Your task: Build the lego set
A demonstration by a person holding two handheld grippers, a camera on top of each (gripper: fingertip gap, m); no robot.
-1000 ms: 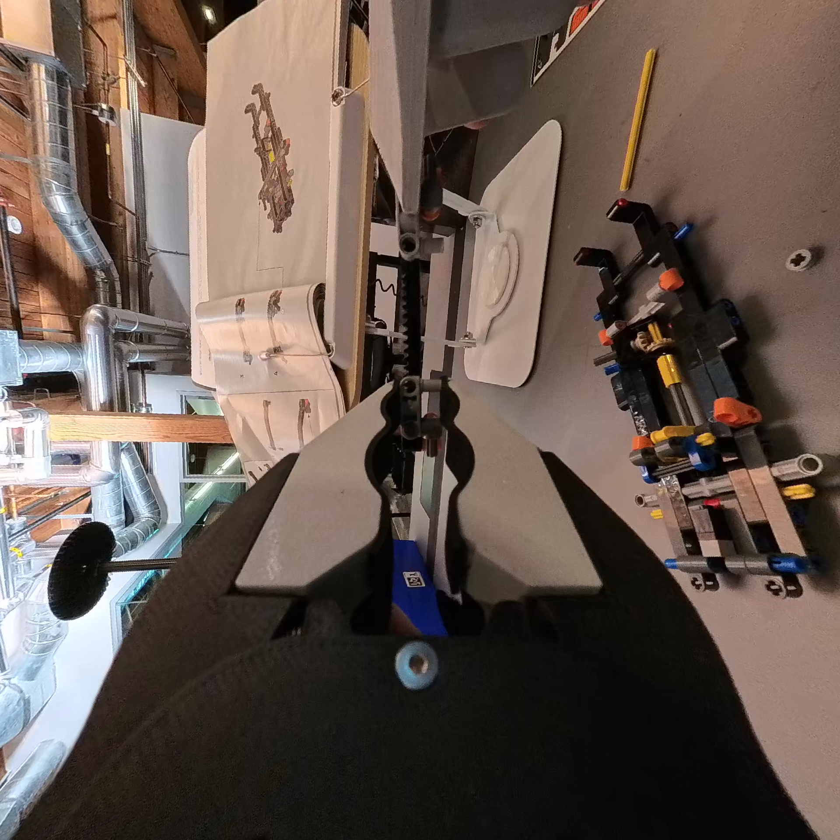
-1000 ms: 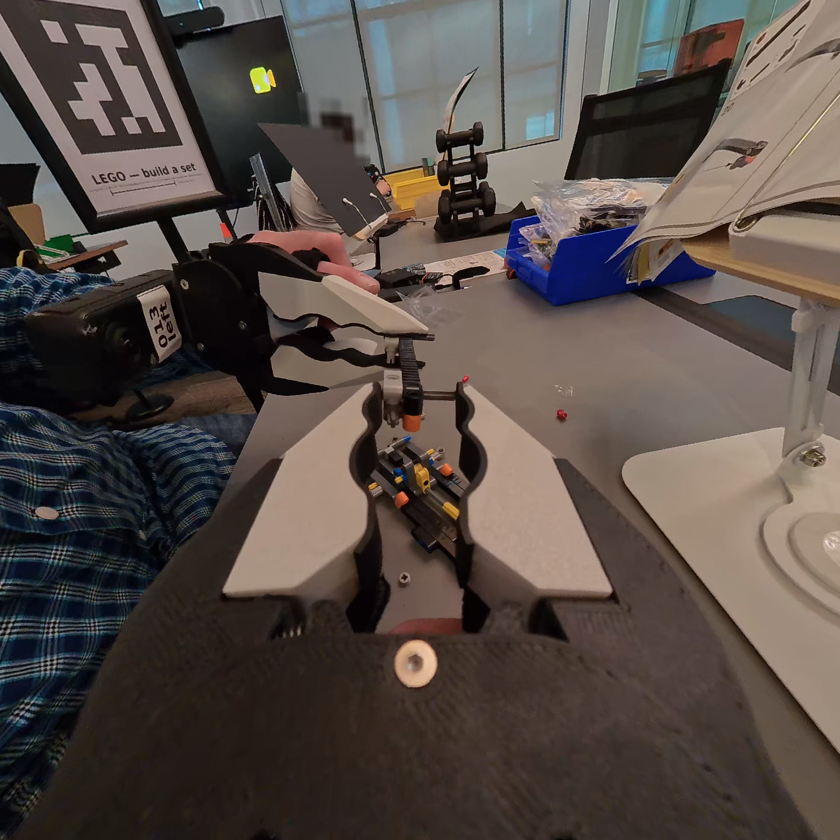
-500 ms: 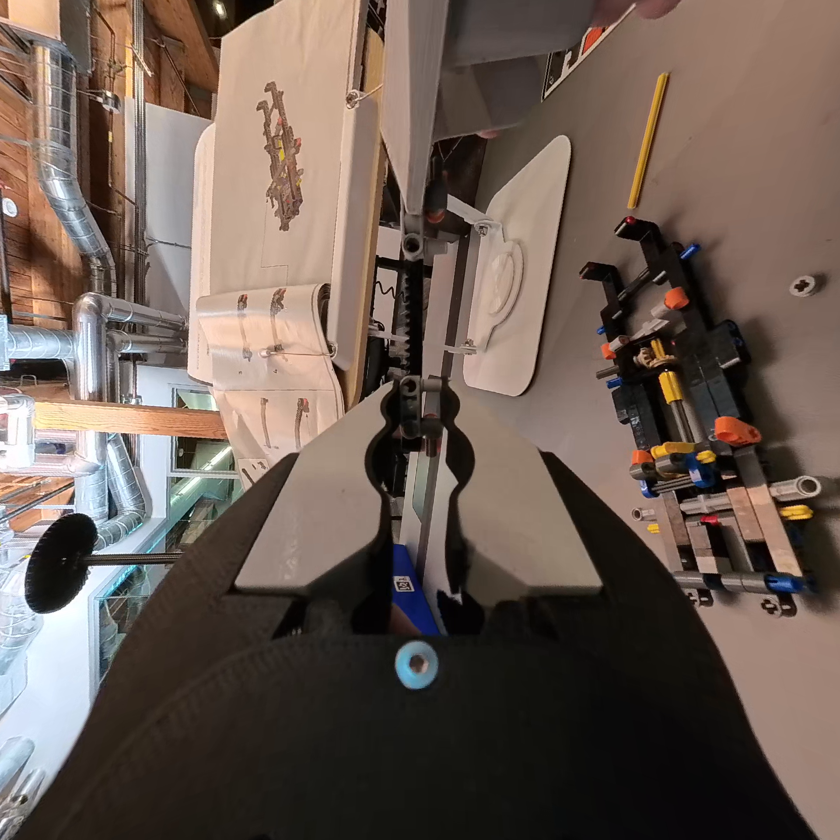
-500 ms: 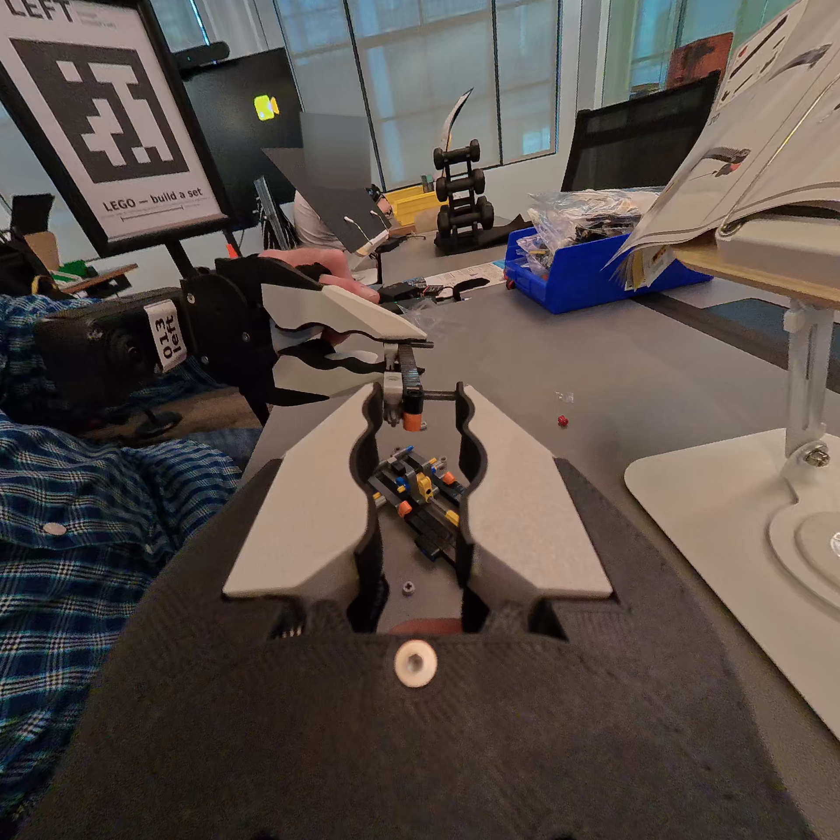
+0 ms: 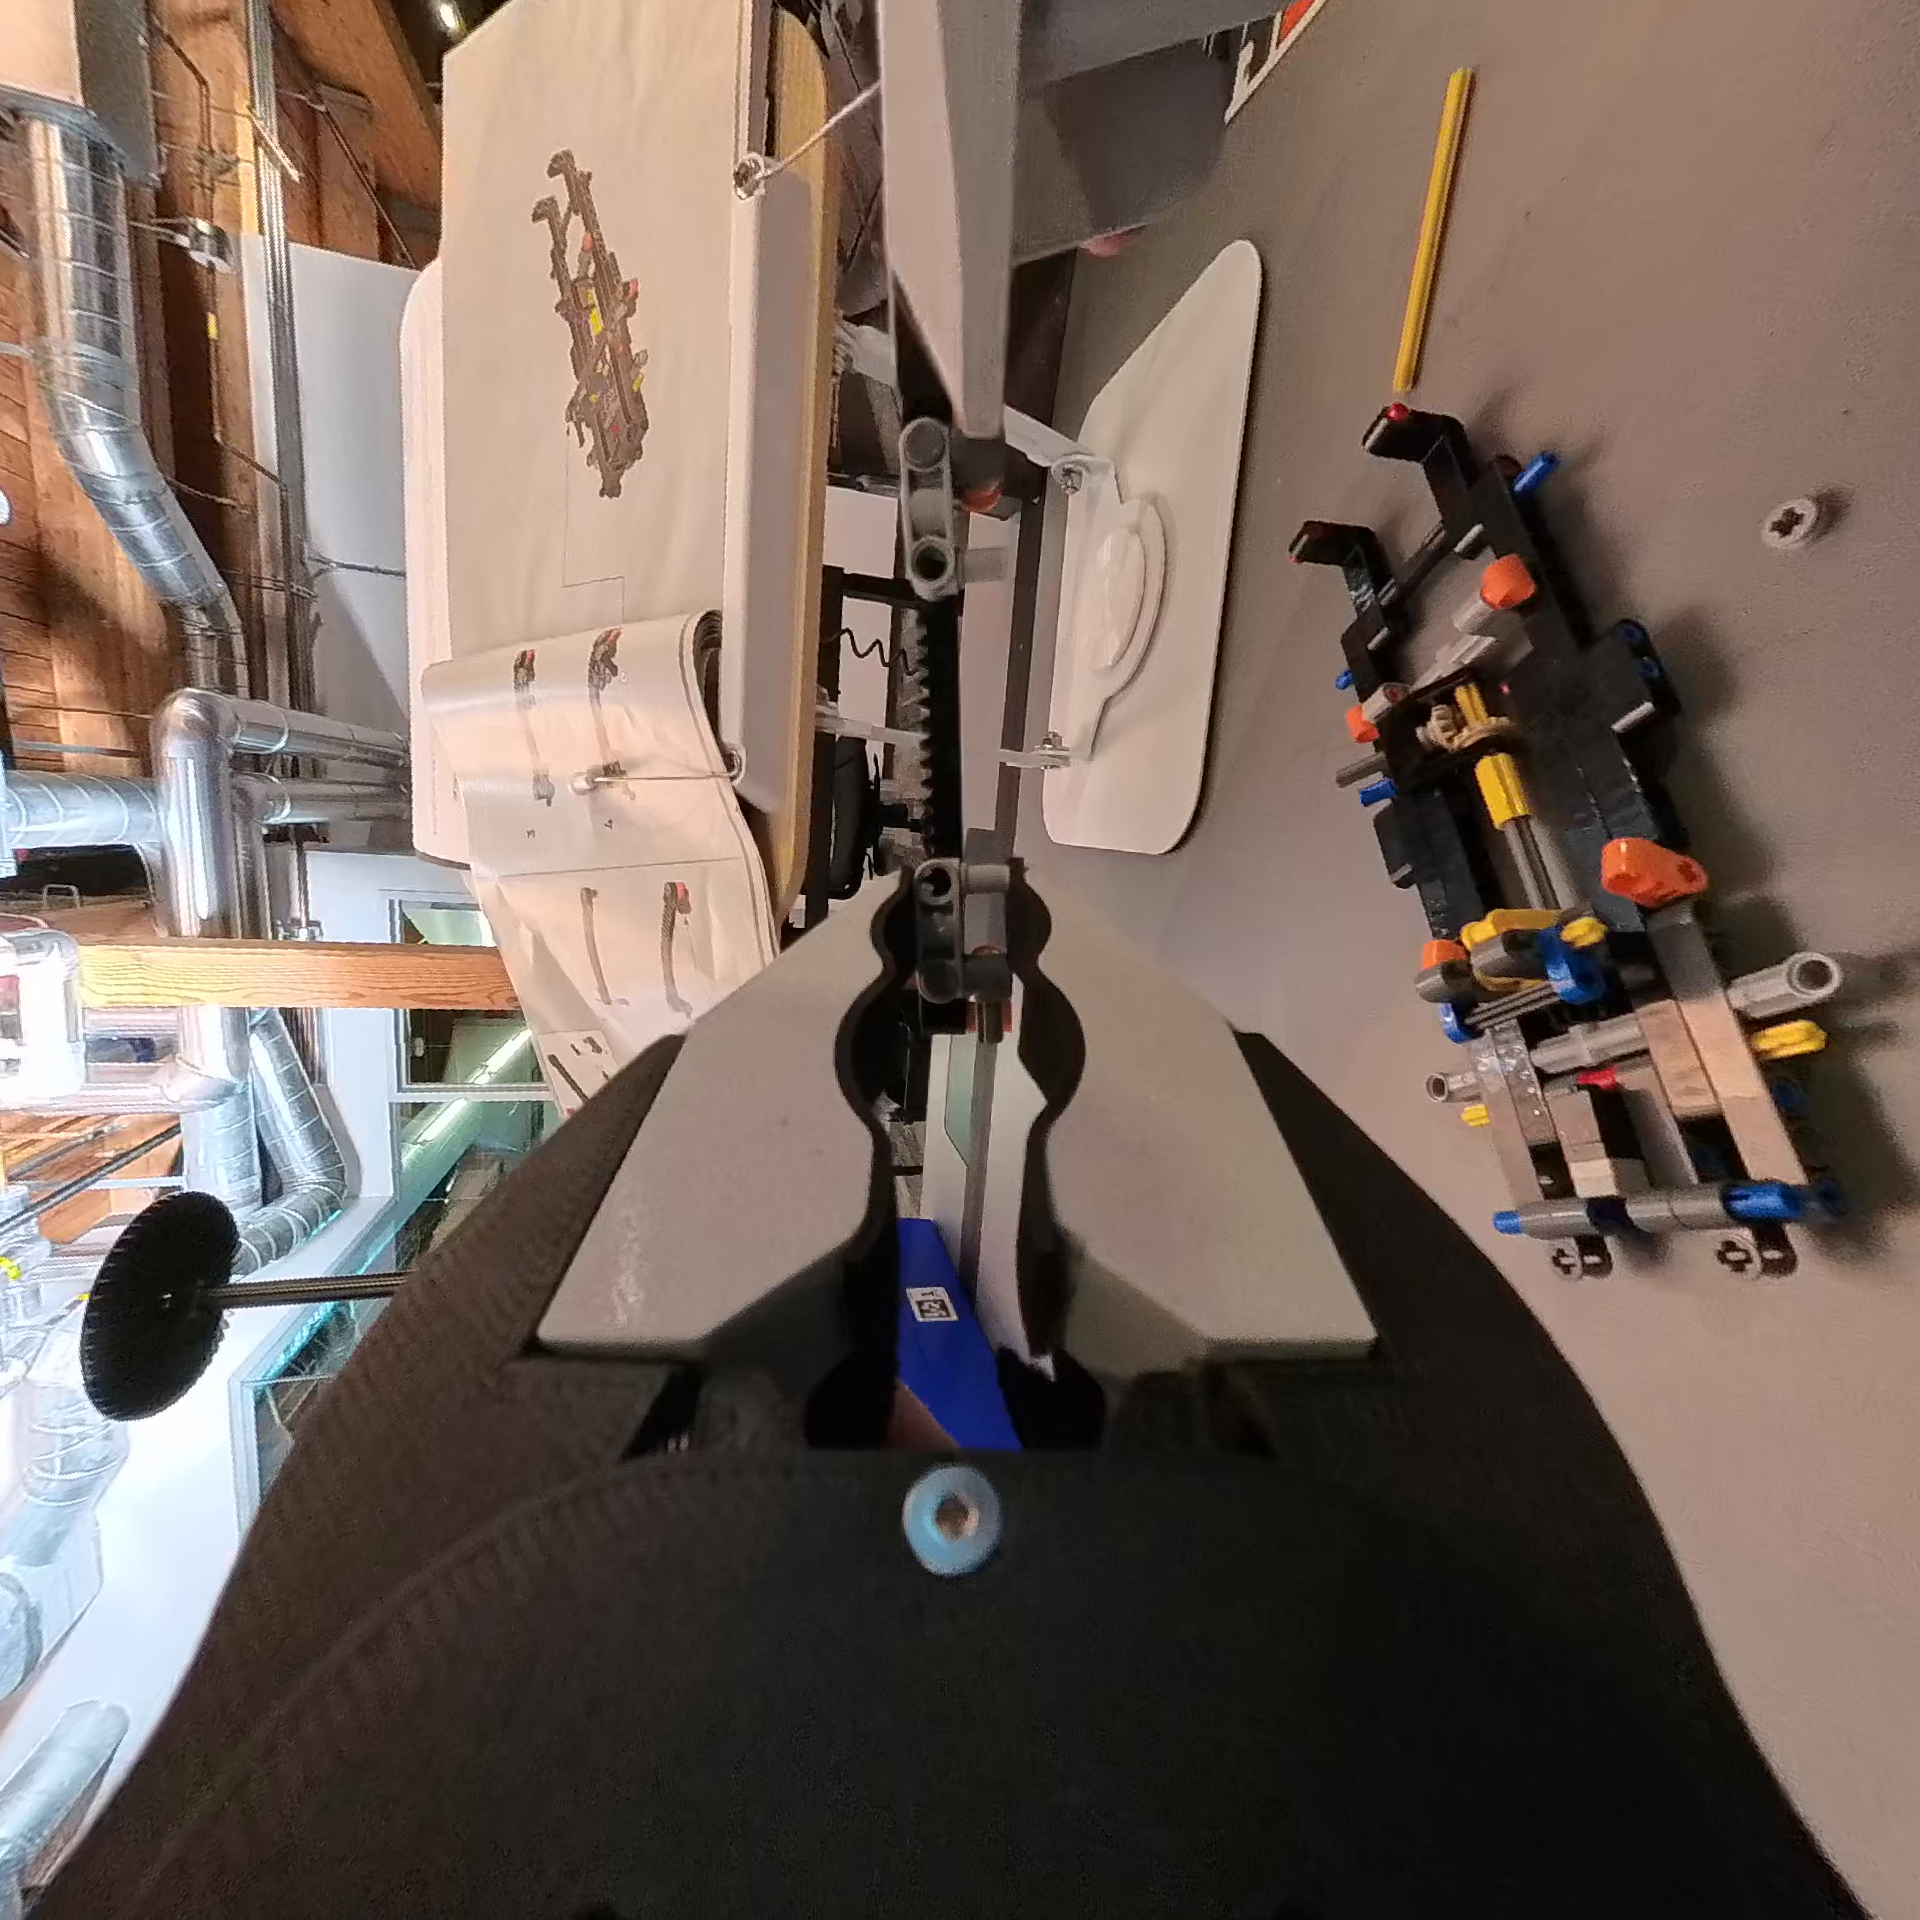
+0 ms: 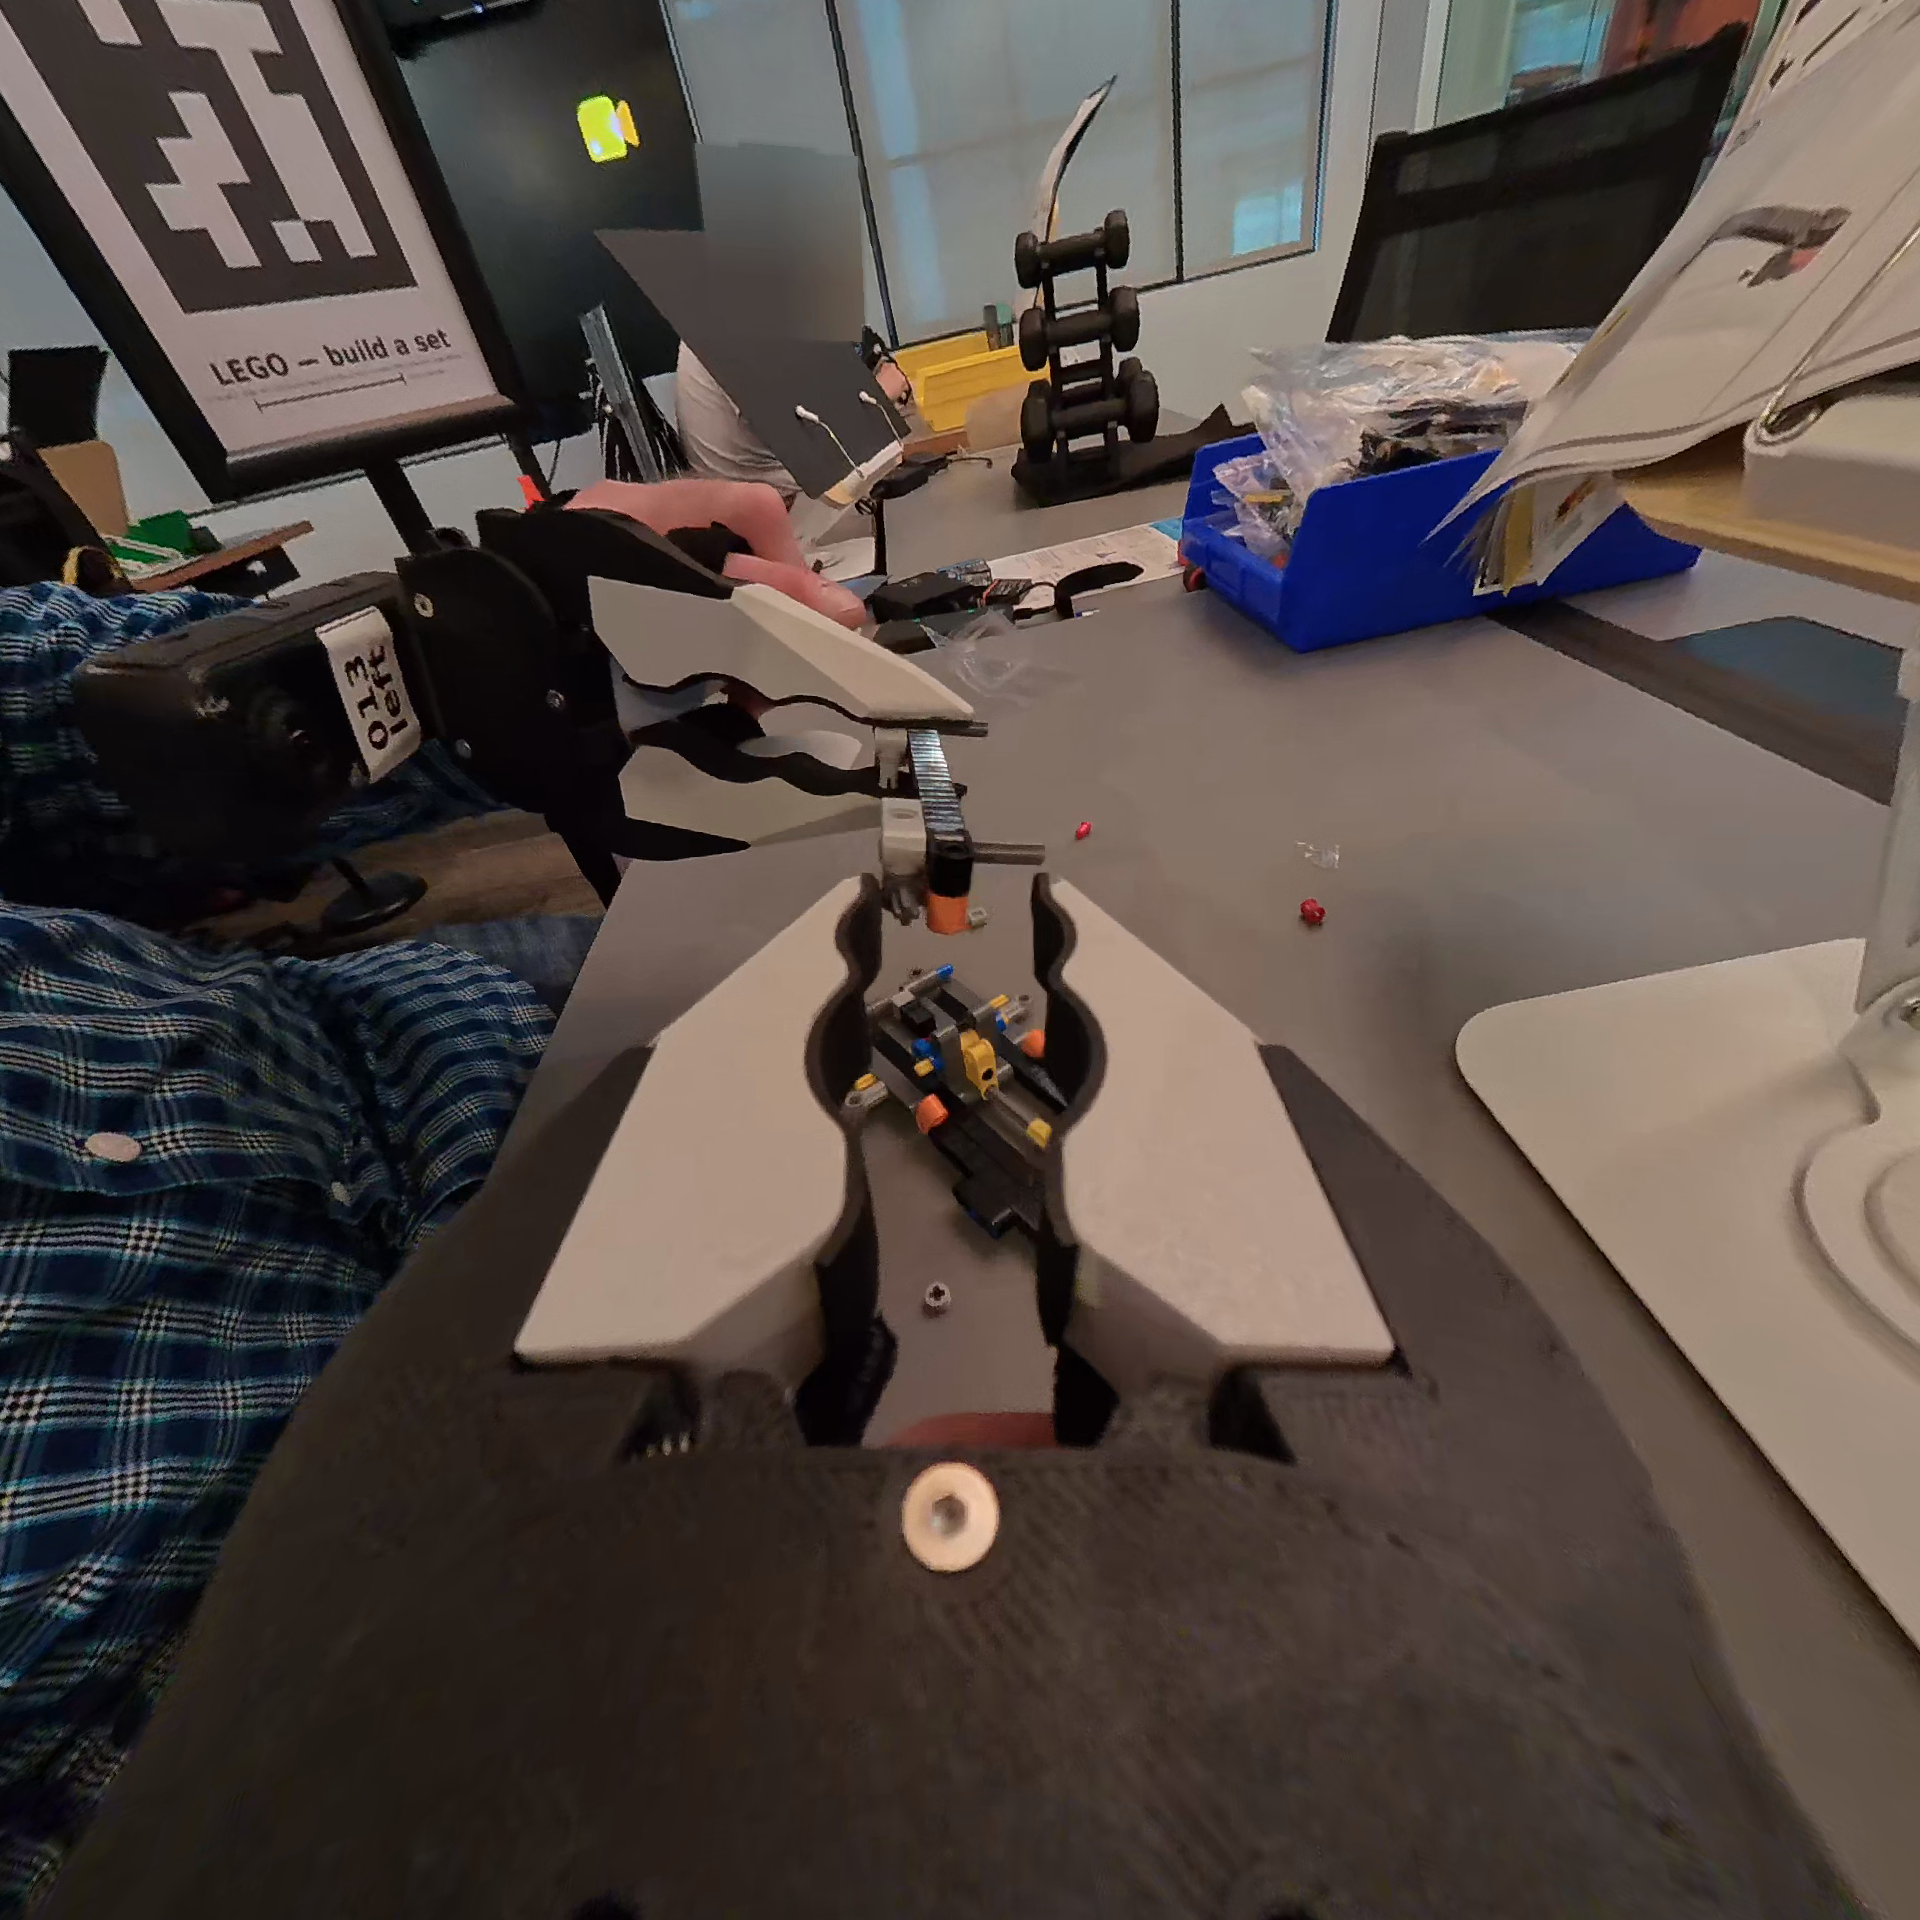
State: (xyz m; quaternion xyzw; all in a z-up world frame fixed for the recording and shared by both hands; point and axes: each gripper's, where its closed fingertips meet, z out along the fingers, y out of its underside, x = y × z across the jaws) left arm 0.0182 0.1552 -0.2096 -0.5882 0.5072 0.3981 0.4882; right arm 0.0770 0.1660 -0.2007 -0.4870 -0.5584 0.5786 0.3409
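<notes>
My left gripper (image 5: 961,914) is shut on one end of a black toothed rack (image 5: 930,717) and holds it above the table. The rack's far end carries a grey connector (image 5: 928,509) and an orange piece (image 6: 948,904). My right gripper (image 6: 951,888) has its jaws apart, and that far end sits right at its fingertips; one right finger (image 5: 966,208) shows above the rack. The left gripper (image 6: 914,758) also shows in the right wrist view. The part-built black Lego chassis (image 5: 1538,831) lies on the grey table and shows between my right fingers (image 6: 966,1081).
A yellow rod (image 5: 1434,218) and a small grey piece (image 5: 1792,520) lie near the chassis. An instruction booklet (image 5: 582,416) rests on a stand with a white base (image 6: 1662,1143). Small red bits (image 6: 1311,911) and a blue parts bin (image 6: 1351,561) are farther back. A person's checked sleeve (image 6: 208,1143) is at the left. The gap from one gripper's tips to the other's is roughly 7 cm.
The rack's far end has gone from between my right fingertips to just at their tips. The grey connector has turned and now shows its long side in the left wrist view.
</notes>
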